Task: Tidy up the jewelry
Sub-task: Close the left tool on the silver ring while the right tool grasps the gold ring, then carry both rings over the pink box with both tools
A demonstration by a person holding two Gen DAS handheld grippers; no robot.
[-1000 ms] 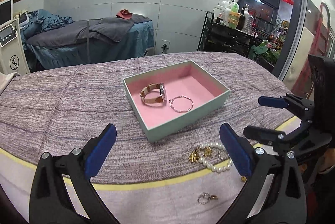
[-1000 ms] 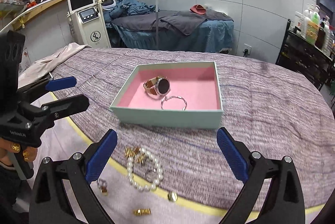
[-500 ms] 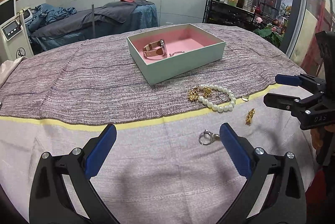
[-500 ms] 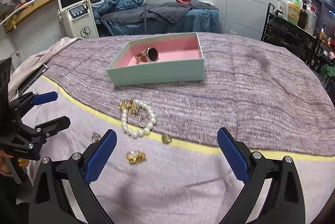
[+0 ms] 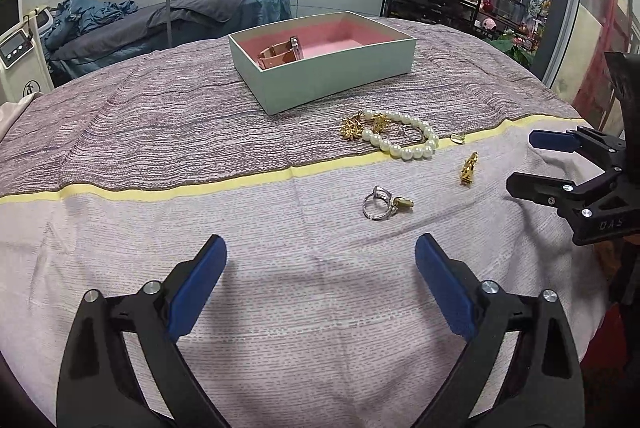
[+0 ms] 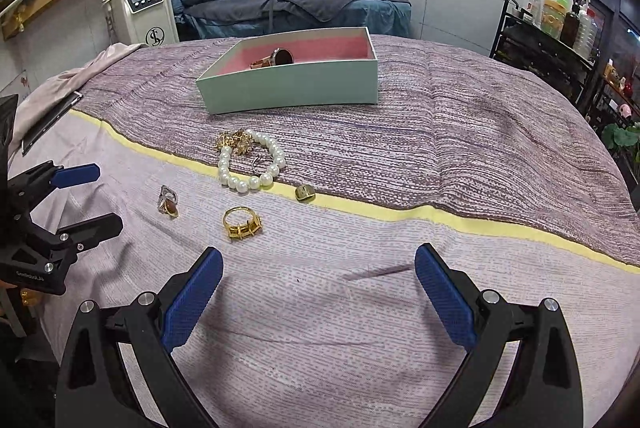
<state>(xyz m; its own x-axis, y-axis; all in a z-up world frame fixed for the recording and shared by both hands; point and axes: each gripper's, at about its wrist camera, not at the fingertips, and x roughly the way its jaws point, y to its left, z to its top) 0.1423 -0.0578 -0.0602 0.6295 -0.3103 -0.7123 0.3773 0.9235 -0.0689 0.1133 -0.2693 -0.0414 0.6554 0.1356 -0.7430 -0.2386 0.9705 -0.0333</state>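
Sorting barely started: only watch in box. Pearl bracelet, rings loose just before box. Left gripper closing, empty; right gripper wide, empty.

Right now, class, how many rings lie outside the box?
4: a silver ring and a gold ring on the pale cloth, a small gold ring on the yellow stripe, a thin ring inside the pearl bracelet. The gold cluster may hide more.

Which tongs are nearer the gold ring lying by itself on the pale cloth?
Right. The gold ring lies just ahead of the right tongs, toward their left finger. The left tongs, now closing, empty, sit farther off beyond the silver ring.
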